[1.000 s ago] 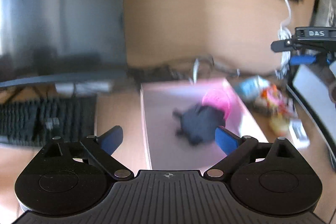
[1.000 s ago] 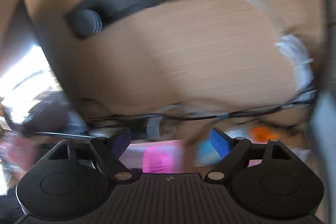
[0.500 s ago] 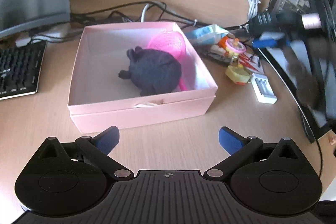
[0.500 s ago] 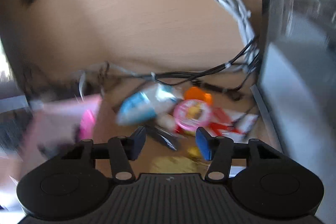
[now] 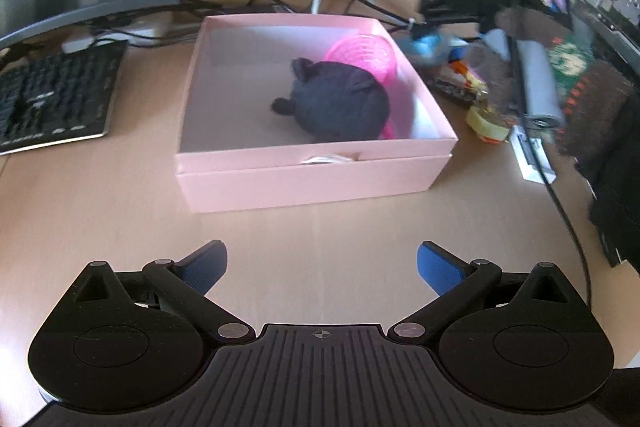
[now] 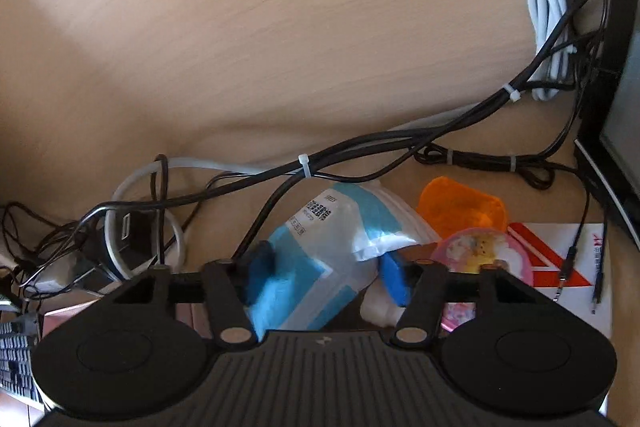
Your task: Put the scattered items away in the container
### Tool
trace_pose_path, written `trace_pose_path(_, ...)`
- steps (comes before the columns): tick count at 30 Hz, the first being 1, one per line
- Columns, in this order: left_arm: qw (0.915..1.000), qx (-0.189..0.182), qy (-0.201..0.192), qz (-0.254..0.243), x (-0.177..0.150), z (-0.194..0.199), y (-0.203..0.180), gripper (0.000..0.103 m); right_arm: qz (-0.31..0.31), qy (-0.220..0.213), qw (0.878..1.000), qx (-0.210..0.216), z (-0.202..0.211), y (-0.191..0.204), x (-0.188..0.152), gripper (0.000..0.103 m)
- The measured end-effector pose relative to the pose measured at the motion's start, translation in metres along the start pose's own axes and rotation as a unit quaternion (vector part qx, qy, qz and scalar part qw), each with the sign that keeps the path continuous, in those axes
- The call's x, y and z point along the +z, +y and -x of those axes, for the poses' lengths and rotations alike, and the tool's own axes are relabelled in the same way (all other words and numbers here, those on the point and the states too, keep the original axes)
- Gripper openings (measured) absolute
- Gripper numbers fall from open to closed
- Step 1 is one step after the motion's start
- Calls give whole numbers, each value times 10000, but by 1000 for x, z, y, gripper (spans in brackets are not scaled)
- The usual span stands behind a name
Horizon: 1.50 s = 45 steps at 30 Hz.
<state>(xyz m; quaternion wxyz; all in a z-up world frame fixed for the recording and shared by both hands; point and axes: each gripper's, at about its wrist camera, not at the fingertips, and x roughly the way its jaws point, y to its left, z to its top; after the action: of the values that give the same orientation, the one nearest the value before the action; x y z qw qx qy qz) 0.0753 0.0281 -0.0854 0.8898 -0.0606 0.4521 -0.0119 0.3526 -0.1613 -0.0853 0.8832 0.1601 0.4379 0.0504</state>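
The pink box (image 5: 312, 183) sits open on the wooden desk. It holds a dark plush toy (image 5: 336, 103) and a pink mesh basket (image 5: 364, 55). My left gripper (image 5: 322, 263) hovers wide open over bare desk in front of the box, with nothing between its pads. My right gripper (image 6: 326, 273) is down in the clutter right of the box. Its jaws are closing on a blue and white plastic packet (image 6: 320, 251), and both blue pads meet the packet's sides. From the left wrist view the right gripper (image 5: 460, 3) is a dark blur above that packet (image 5: 426, 47).
Beside the packet lie an orange piece (image 6: 460, 211), a pink round case (image 6: 484, 251), a red and white sheet (image 6: 560, 259) and a yellowish roll (image 5: 486, 121). Tied cables (image 6: 360, 155) run behind them. A keyboard (image 5: 52, 95) lies left of the box; a patterned sleeve (image 5: 592, 99) is at the right.
My right gripper dropped from facing the wall down into the clutter, and its jaws narrowed around the packet. My left gripper tilted down toward the desk before the box, staying wide open.
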Motion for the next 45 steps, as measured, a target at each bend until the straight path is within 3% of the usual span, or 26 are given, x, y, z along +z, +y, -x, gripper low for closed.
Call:
trace_pose_path(1, 10000, 16, -26, 19, -2, 3, 1, 103, 5, -17, 10000, 62, 10, -2, -2, 47)
trace_pose_path(2, 10000, 20, -49, 13, -4, 5, 1, 103, -21, -53, 9999, 121, 21, -5, -4, 36)
trace_pose_path(7, 9988, -167, -192, -430, -14, 20, -12, 103, 147, -399, 9983, 407, 114, -27, -35, 35)
trace_pose_path(10, 9975, -310, -173, -616, -23, 25, -20, 103, 339, -139, 9977, 577, 154, -42, -63, 35)
trace_pose_path(11, 9970, -366, -151, -669, -26, 25, -22, 103, 352, 16, 9966, 746, 161, -44, -72, 35)
trace_pose_path(13, 9957, -489, -40, -791, -34, 26, -26, 103, 470, 475, 9857, 1548, 175, -46, -93, 38)
trace_pose_path(15, 9939, -549, 170, -937, -42, 23, -31, 103, 678, 506, 9762, 1997, 187, -42, -110, 44)
trace_pose_path(17, 9927, -549, 236, -1044, -48, 23, -35, 103, 1168, 98, 9776, 1747, 195, -35, -123, 55)
trace_pose_path(20, 9930, -514, 282, -1022, -54, 25, -36, 103, 1604, -374, 9828, 831, 188, -34, -128, 55)
trace_pose_path(22, 9939, -440, 295, -968, -58, 27, -35, 103, 1933, -659, 9785, 285, 174, -33, -128, 55)
trace_pose_path(25, 9952, -277, 303, -888, -63, 33, -32, 103, 2065, -710, 9759, -23, 147, -41, -120, 56)
trace_pose_path(28, 9963, -136, 292, -798, -67, 41, -26, 103, 2109, -726, 9746, -199, 115, -41, -108, 70)
trace_pose_path(33, 9972, -77, 204, -712, -74, 57, -20, 103, 2200, -494, 9729, -504, 69, -37, -99, 70)
trace_pose_path(36, 9961, -147, 60, -869, -77, 62, -25, 103, 2136, -293, 9749, -559, 56, -40, -101, 62)
trace_pose_path(39, 9903, -368, -68, -1338, -76, 60, -39, 103, 2087, -334, 9760, -516, 76, -40, -106, 59)
trace_pose_path(45, 9779, -440, 175, -2039, -75, 23, -72, 103, 2018, -910, 9749, -231, 184, -50, -129, 59)
